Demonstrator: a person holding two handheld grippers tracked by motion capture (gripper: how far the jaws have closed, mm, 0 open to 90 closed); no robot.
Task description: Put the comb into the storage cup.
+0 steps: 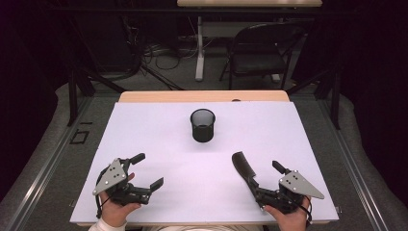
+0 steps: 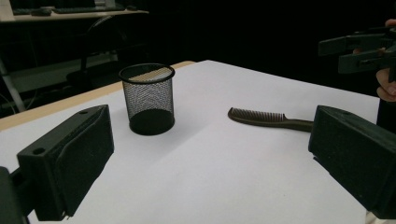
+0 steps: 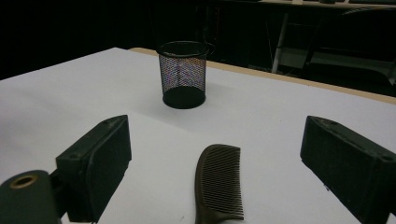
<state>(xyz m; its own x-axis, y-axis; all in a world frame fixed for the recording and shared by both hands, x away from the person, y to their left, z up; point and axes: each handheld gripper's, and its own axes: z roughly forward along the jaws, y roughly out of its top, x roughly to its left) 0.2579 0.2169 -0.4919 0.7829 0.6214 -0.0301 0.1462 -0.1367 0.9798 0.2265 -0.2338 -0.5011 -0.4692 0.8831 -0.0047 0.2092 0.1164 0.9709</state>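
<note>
On the white table (image 1: 144,130), a comb (image 3: 218,186) lies between the spread right claw's (image 3: 215,172) jaws, untouched.

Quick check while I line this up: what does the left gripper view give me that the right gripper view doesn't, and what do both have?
Left gripper view alone: the right gripper, raised at the upper right, and the comb side-on, handle included. Right gripper view alone: the comb's teeth close up, lying between its own open fingers. Both: the mesh cup standing upright and empty, apart from the comb, on the white table.
</note>
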